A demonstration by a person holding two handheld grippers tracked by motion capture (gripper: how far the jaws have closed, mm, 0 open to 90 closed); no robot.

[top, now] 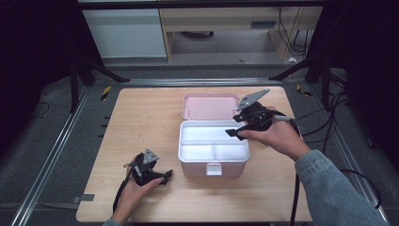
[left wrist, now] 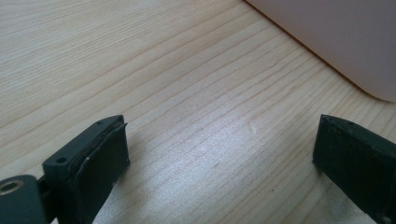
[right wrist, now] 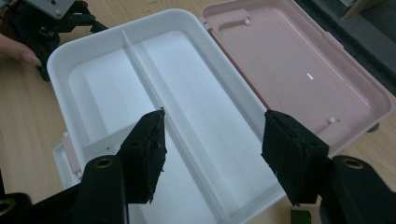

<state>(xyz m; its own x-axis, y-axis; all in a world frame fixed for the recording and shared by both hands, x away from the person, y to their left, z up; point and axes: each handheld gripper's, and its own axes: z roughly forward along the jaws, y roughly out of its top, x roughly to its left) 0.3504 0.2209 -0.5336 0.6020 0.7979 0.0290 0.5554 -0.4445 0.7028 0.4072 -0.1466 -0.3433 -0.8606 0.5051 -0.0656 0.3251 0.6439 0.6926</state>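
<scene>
On the wooden table (top: 141, 122), one open box (top: 214, 146); two grippers, left (top: 162, 178) and right (top: 235, 133), jaws apart.

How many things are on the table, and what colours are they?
Pink: 1, the box with its open lid
White: 1, the divided tray sitting inside the box
Black: 2, the left gripper and the right gripper
Total: 4

Table: light wood table (top: 141, 117), lit brightly.
Floor: grey carpet (top: 47, 141) around it.
Back: white cupboard (top: 124, 33), wooden desk (top: 226, 21).
Sides: dark.
</scene>
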